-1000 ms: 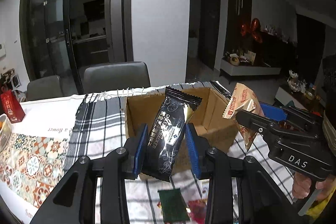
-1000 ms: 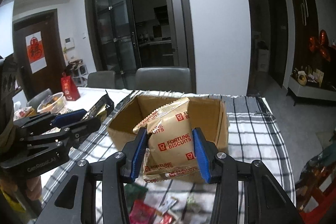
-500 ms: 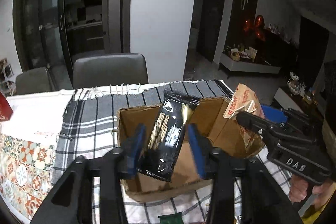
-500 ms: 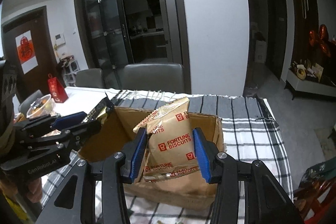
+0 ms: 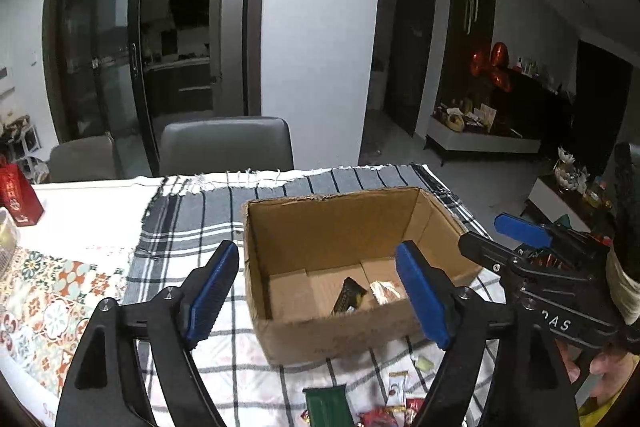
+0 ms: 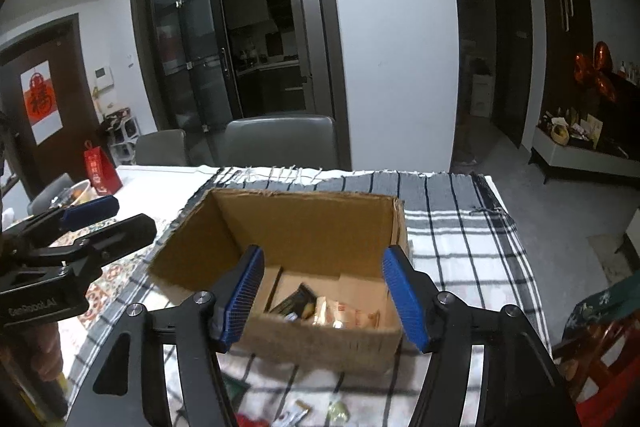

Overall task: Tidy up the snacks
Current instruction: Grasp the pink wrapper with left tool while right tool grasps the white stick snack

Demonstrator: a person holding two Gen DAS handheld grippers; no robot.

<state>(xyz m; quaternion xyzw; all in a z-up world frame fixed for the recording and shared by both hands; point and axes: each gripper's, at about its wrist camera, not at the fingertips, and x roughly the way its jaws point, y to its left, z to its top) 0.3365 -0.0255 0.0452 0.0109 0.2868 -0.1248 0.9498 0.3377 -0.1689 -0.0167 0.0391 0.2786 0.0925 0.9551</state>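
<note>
An open cardboard box [image 5: 332, 223] [image 6: 304, 219] stands on a checked cloth. A black cracker packet [image 5: 347, 295] [image 6: 294, 302] and a tan Fortune Biscuits packet [image 5: 384, 291] [image 6: 346, 315] lie on its floor. My left gripper [image 5: 320, 291] is open and empty, held just above the box's near wall. My right gripper [image 6: 322, 297] is open and empty, also over the near wall. Each gripper shows in the other's view, the right one [image 5: 520, 231] at the box's right and the left one [image 6: 92, 209] at its left.
Loose snacks lie on the cloth in front of the box: a green packet [image 5: 326, 405], small red and white sweets [image 5: 396, 393] [image 6: 304, 407]. A red gift bag [image 5: 16, 195] stands at the far left. Grey chairs [image 5: 226, 145] stand behind the table.
Both grippers opened over the box. The black cracker packet and the Fortune Biscuits packet dropped from the jaws and now lie inside the box.
</note>
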